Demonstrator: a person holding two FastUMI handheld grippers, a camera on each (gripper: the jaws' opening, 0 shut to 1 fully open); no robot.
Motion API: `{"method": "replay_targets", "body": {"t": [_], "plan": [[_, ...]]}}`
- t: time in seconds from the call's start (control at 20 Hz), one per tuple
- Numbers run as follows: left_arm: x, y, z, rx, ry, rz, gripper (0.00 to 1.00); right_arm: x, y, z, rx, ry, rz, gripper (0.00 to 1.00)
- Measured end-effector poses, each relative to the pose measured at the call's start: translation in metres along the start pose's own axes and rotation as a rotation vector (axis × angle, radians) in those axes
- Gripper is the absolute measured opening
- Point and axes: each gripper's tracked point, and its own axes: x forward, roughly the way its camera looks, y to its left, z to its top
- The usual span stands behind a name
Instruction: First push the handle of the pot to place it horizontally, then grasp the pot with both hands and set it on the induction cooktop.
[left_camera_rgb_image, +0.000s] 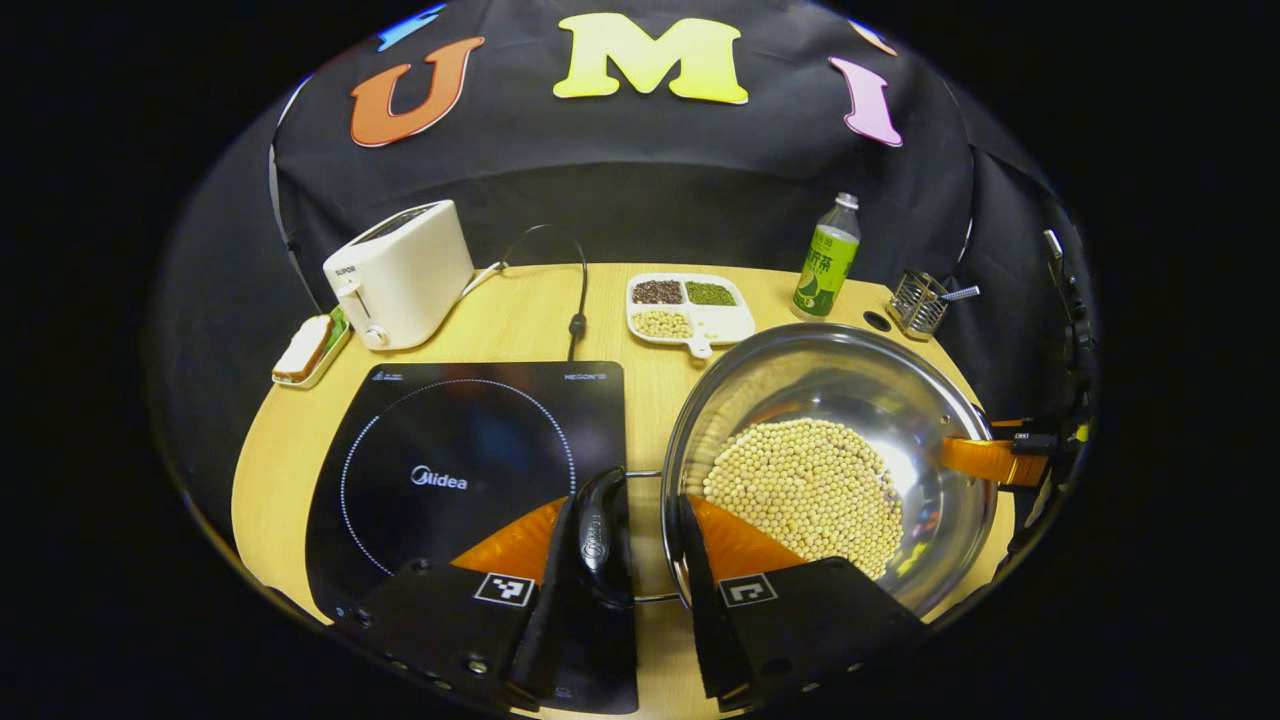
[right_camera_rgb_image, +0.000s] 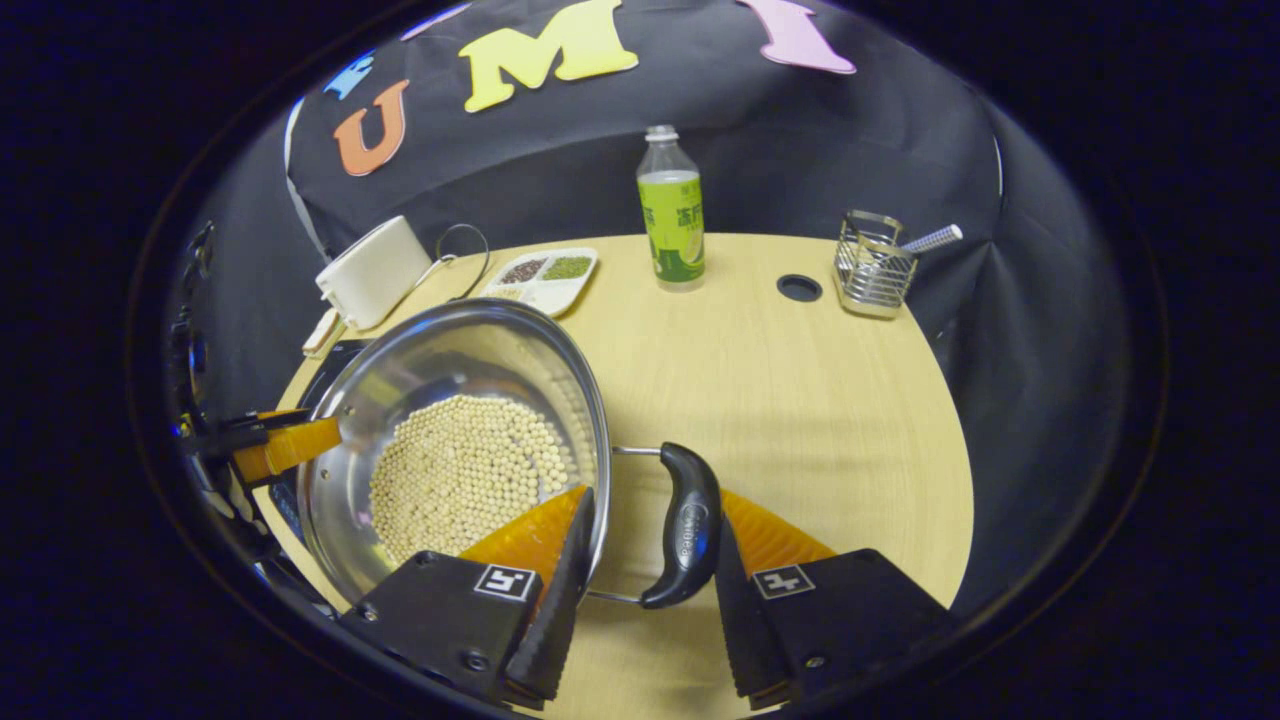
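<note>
A steel pot (left_camera_rgb_image: 830, 385) holding soybeans (left_camera_rgb_image: 810, 490) stands on the wooden table, right of the black induction cooktop (left_camera_rgb_image: 450, 450). My left gripper (left_camera_rgb_image: 625, 540) straddles the pot's black side handle (left_camera_rgb_image: 600, 530), with one finger against the handle's outer side and the other inside the pot wall. In the right gripper view, my right gripper (right_camera_rgb_image: 650, 530) clamps the opposite black handle (right_camera_rgb_image: 685, 520) and the rim of the pot (right_camera_rgb_image: 450, 345) the same way. Each gripper also appears across the pot from the other, the right gripper (left_camera_rgb_image: 1000, 460) and the left gripper (right_camera_rgb_image: 280, 447).
At the back stand a white toaster (left_camera_rgb_image: 400, 272) with its cord, a divided dish of grains (left_camera_rgb_image: 690, 308), a green bottle (left_camera_rgb_image: 827, 262) and a wire basket (left_camera_rgb_image: 917, 303). A small dish with bread (left_camera_rgb_image: 308, 350) sits at the far left. A cable hole (right_camera_rgb_image: 799, 288) marks the table.
</note>
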Motion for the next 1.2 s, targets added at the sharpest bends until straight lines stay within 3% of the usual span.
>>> {"method": "replay_targets", "body": {"t": [0.65,1.2], "plan": [[-0.037,0.076,0.018,-0.042,-0.048,0.071,0.52,-0.004,0.084,0.032,-0.039,-0.033,0.085,0.63],[-0.055,0.157,0.008,-0.078,-0.03,0.126,0.52,0.011,0.171,0.031,-0.071,0.004,0.139,0.63]]}}
